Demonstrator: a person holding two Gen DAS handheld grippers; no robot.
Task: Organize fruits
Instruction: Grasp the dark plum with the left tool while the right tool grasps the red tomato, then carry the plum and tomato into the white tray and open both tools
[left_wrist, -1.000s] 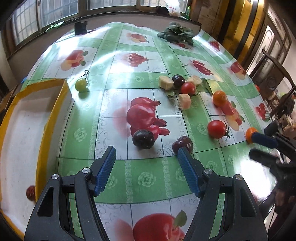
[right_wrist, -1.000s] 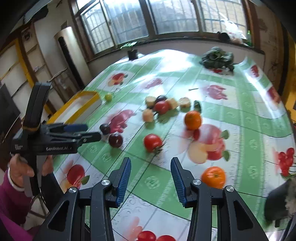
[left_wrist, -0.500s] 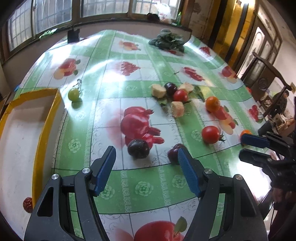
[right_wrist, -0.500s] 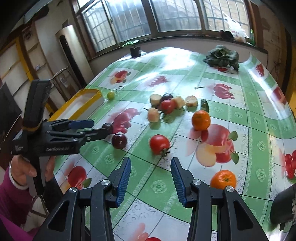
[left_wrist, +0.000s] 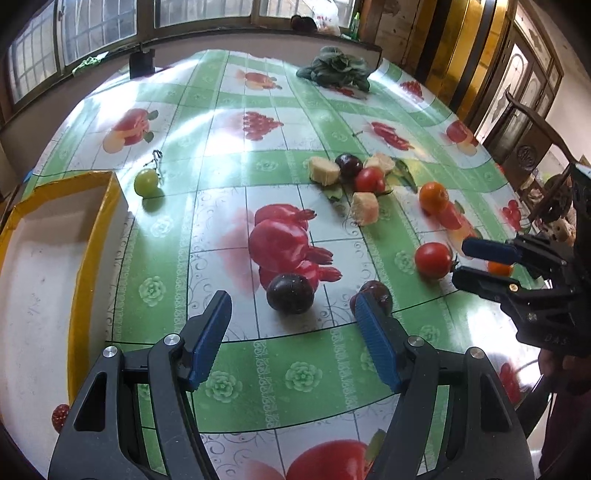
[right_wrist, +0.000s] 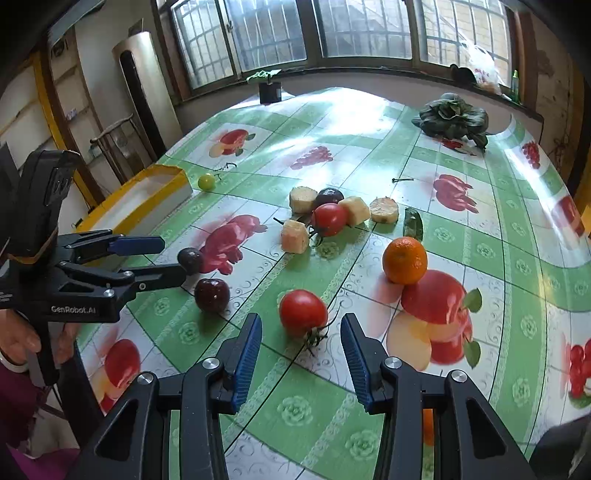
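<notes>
Left gripper (left_wrist: 293, 320) jaws wide, nothing between the ribbed blue pads; glossy dark plum (left_wrist: 290, 294) sits on the cloth just ahead of the gap, second dark plum (left_wrist: 373, 292) right at the tip of the 3 o'clock finger, contact unclear. Right gripper (right_wrist: 301, 345) jaws narrower, not clamped on anything; smooth red tomato (right_wrist: 303, 312) with green stem lies on the cloth in front of the gap, clear of both pads. Dimpled orange (right_wrist: 405, 260) at 1 o'clock from that tomato. Cluster further out: rough pale cut chunks (right_wrist: 294, 236), another tomato (right_wrist: 329, 219), a plum (right_wrist: 328, 196), a dark leaf (right_wrist: 413, 223). Small green round fruit (left_wrist: 146, 182) at 10 o'clock in left view, just beside the yellow-rimmed white tray (left_wrist: 90, 258); a small red bumpy fruit (left_wrist: 60, 417) sits in the tray's near corner. Table (left_wrist: 236, 173) round, covered in shiny green/white oilcloth with printed fruit, strong glare. Leafy greens (right_wrist: 451, 116) at the far edge. Barred windows (right_wrist: 266, 33) behind, dark wooden chair (left_wrist: 532, 136) at 2 o'clock, person's hand (right_wrist: 22, 341) on the left tool
</notes>
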